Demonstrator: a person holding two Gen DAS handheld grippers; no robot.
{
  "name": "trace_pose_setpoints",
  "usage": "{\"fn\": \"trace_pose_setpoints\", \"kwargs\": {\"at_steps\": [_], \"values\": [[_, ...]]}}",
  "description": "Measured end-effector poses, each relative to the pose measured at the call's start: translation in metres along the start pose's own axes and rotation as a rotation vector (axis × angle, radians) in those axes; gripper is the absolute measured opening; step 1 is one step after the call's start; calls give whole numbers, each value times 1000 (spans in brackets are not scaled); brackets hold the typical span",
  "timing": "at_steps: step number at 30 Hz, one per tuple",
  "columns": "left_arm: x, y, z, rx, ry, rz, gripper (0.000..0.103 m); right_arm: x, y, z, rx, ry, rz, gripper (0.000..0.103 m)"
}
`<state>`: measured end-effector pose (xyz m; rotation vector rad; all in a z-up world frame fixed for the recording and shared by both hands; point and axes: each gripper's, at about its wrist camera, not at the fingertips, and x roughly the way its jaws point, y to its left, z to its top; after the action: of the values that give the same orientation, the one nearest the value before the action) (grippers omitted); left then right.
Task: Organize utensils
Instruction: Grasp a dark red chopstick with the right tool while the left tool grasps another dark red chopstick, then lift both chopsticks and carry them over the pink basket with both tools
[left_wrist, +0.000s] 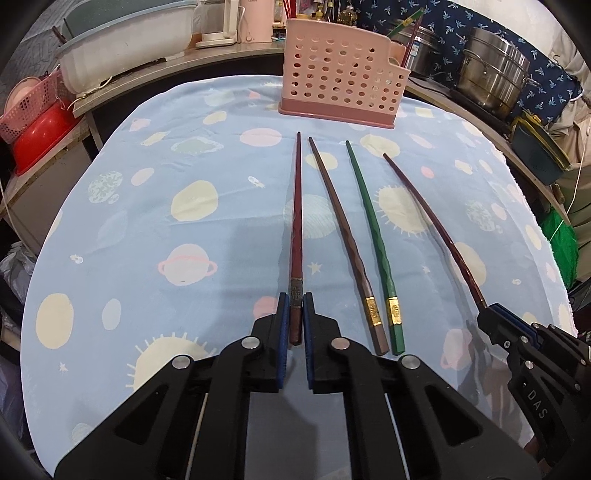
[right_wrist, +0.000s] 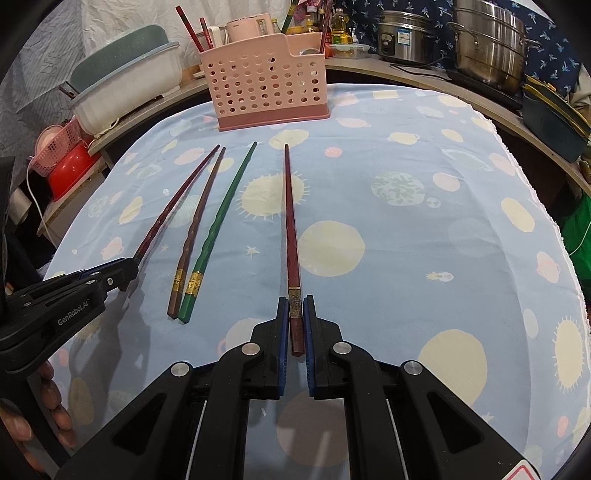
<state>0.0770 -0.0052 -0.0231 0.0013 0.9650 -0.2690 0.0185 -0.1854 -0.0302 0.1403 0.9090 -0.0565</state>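
Observation:
Several chopsticks lie side by side on the blue planet-print cloth (left_wrist: 147, 221). My left gripper (left_wrist: 295, 301) is shut on the thick end of a dark red chopstick (left_wrist: 297, 221); it also shows in the right wrist view (right_wrist: 122, 269). My right gripper (right_wrist: 296, 304) is shut on the end of another dark red chopstick (right_wrist: 290, 221); it appears at the right in the left wrist view (left_wrist: 487, 312). Between them lie a brown chopstick (left_wrist: 343, 236) and a green chopstick (left_wrist: 371, 229), both with gold bands. A pink perforated utensil holder (left_wrist: 340, 74) stands at the far edge with a few chopsticks in it.
Behind the table a counter holds a white basin (left_wrist: 125, 48), steel pots (left_wrist: 495, 74) and bottles. A red bowl and pink basket (left_wrist: 33, 122) sit at the left. The cloth (right_wrist: 424, 221) spreads wide to the right of the chopsticks.

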Motion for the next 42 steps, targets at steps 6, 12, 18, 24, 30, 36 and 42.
{"fn": "trace_pose_setpoints", "kwargs": {"at_steps": [6,12,18,24,30,36,42], "values": [[-19,2,2,-10,-31,-16,7,-14,-2,1,4,-24,5,7],[-47,7,11,-26,-90,-35,7,-42,-3,11,17,-85,24,7],[-79,10,30,-41,-155,-57,7,-73,-4,31,32,-160,46,7],[-109,7,55,-33,-217,-71,7,-107,-8,62,46,-239,71,7],[-132,5,87,-26,-256,-84,7,-136,-10,99,44,-320,83,7],[-150,-3,120,-11,-301,-100,7,-156,-8,126,23,-378,89,7],[-166,-8,159,2,-345,-118,7,-167,-11,157,37,-412,133,7]]}}
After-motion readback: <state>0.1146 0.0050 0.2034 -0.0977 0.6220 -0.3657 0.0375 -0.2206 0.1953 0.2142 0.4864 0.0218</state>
